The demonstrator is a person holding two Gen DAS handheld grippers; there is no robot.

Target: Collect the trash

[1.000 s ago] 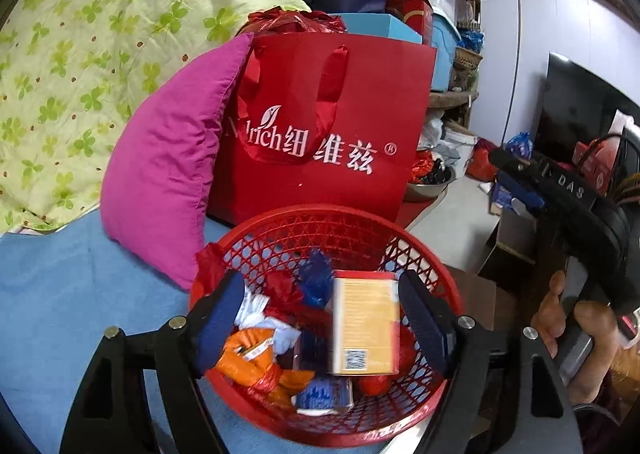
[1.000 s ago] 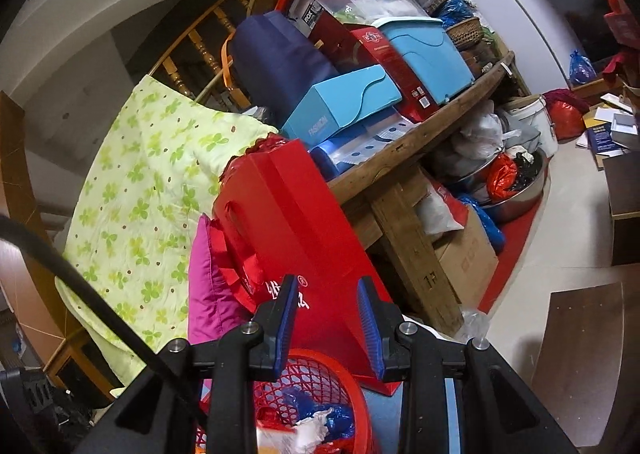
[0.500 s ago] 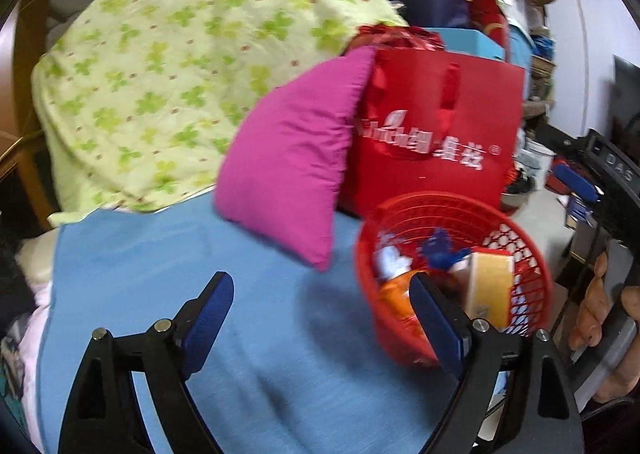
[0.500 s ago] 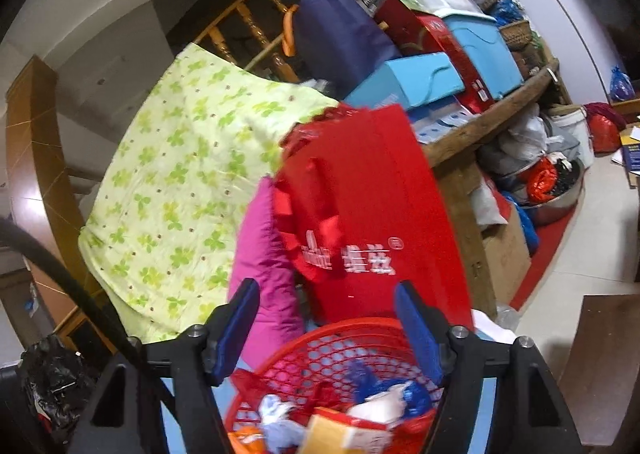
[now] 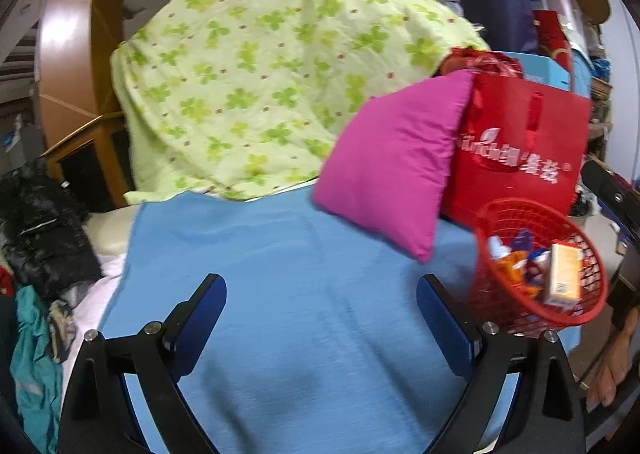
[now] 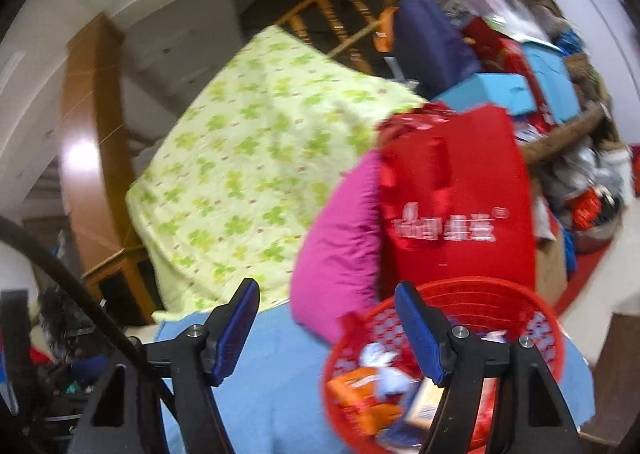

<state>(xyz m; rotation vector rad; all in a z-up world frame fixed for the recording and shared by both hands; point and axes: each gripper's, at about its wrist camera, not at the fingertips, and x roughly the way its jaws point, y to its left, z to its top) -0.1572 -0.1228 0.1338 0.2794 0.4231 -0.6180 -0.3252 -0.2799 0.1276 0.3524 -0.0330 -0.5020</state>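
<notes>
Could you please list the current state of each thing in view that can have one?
red basket: upright on the blue cloth, holding trash.
yellow box: standing inside the basket.
red bag: upright behind the basket.
pink pillow: leaning against the bag.
left hand-held gripper: jaws opening, nothing between them.
right hand-held gripper: open, empty.

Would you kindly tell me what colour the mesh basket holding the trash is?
The basket is red, seen most clearly in the left wrist view.

Basket (image 5: 538, 318) right of cushion (image 5: 394, 173), on cloth (image 5: 300, 294)
</notes>
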